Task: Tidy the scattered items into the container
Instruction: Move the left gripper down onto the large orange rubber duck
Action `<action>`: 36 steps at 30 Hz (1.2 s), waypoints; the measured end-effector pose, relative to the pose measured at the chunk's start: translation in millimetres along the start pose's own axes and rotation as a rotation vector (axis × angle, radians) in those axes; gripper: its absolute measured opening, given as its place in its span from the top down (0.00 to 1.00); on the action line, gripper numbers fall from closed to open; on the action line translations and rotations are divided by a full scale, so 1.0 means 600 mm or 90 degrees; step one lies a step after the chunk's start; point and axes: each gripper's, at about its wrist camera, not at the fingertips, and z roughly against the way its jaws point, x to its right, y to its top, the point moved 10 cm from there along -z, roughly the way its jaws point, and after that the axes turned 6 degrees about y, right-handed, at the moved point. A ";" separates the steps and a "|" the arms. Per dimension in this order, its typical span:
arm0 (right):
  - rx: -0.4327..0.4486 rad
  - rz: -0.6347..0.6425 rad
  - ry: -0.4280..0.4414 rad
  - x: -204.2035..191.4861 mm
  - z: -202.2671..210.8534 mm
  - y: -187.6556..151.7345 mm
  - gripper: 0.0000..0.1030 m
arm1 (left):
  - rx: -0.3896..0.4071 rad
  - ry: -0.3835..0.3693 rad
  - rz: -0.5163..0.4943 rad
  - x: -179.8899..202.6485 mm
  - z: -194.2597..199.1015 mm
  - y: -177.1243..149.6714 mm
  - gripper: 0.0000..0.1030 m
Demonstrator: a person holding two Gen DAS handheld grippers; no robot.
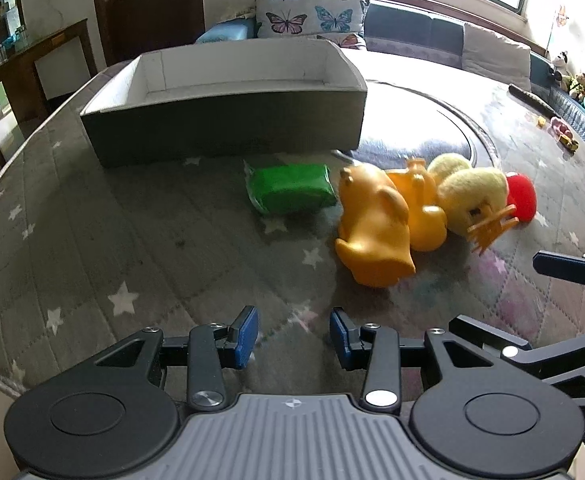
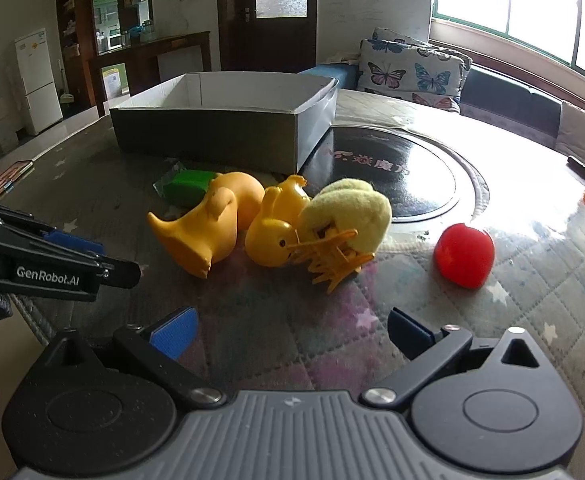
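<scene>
On the quilted, star-patterned surface [image 1: 132, 240] stands an open grey box [image 1: 228, 128] with a white inside, nothing visible in it. Just in front of it lie a green packet [image 1: 292, 188], 2 orange rubber ducks [image 1: 372, 224] touching each other, a yellow plush toy [image 2: 352, 208] with an orange hair claw [image 2: 332, 256] against it, and a red ball [image 2: 464, 254] a little apart. The left gripper [image 1: 294, 338] and the right gripper [image 2: 288, 334] hover near the toys, jaws parted and holding nothing.
</scene>
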 end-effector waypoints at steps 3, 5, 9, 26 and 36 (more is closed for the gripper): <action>-0.001 -0.002 0.000 0.003 -0.007 0.008 0.04 | 0.005 0.001 0.001 -0.005 0.000 0.011 0.59; -0.003 -0.003 -0.001 0.007 -0.013 0.012 0.04 | 0.008 0.002 0.004 -0.008 -0.001 0.018 0.59; -0.005 -0.004 -0.005 0.014 -0.026 0.022 0.05 | 0.015 0.003 0.009 -0.016 0.000 0.034 0.59; 0.002 -0.031 -0.073 0.085 -0.064 0.051 0.05 | 0.029 -0.074 -0.022 0.031 0.004 0.079 0.59; 0.011 -0.043 -0.091 0.129 -0.051 0.054 0.05 | 0.026 -0.108 -0.061 0.075 0.007 0.065 0.59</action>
